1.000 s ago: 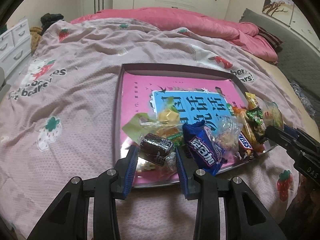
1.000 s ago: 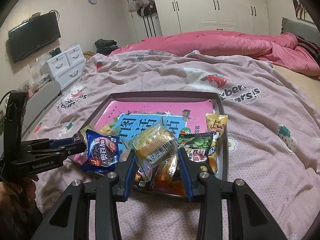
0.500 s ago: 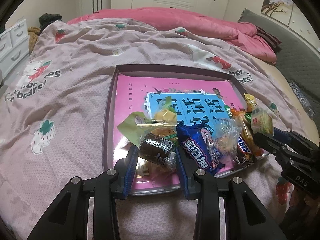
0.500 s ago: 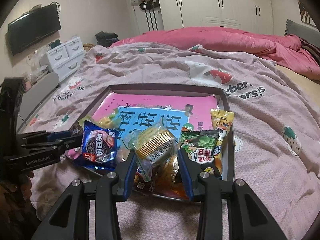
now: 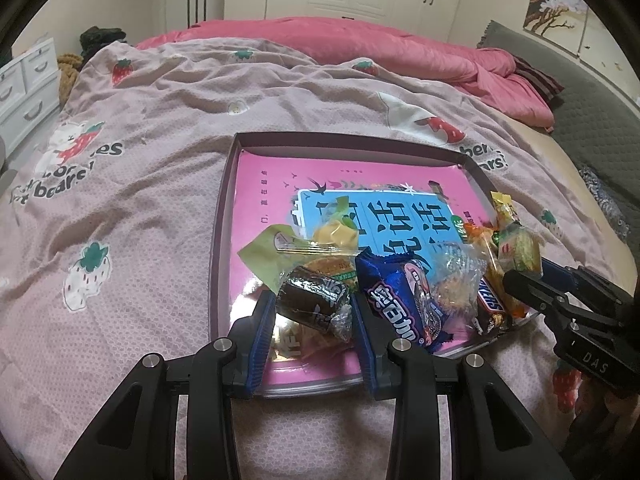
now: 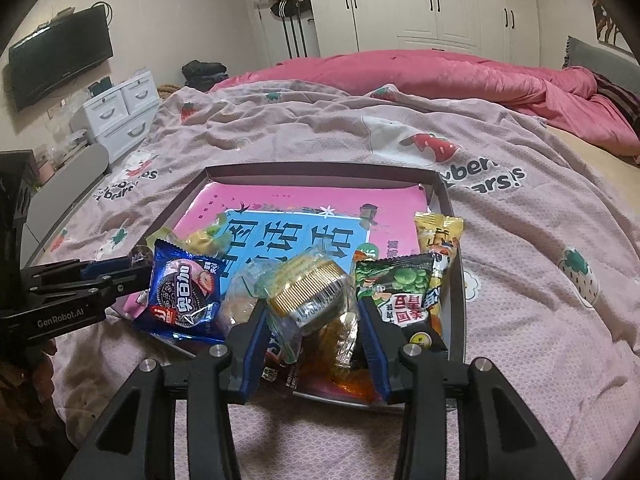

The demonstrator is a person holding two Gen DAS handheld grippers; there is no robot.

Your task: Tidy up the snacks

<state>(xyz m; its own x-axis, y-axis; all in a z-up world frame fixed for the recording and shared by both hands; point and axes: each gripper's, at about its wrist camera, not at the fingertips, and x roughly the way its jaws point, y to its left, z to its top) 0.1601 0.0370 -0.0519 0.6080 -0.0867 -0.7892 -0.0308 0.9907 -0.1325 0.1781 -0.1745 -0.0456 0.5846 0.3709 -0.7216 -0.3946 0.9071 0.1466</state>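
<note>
Far half of the tray [image 5: 352,140] is bare, so there's room to come in over the back rim. Near edge is jammed with a snack pile [image 6: 316,292], and the blanket [image 5: 140,216] around it lies open.

A bed [image 5: 168,168] in a pink strawberry-print cover — a dark-rimmed tray [image 5: 221,216] lies directly on it.

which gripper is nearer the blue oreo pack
Left. The left gripper has the blue oreo pack against its right finger; the right gripper sits further right, a clear-wrapped snack between.
</note>
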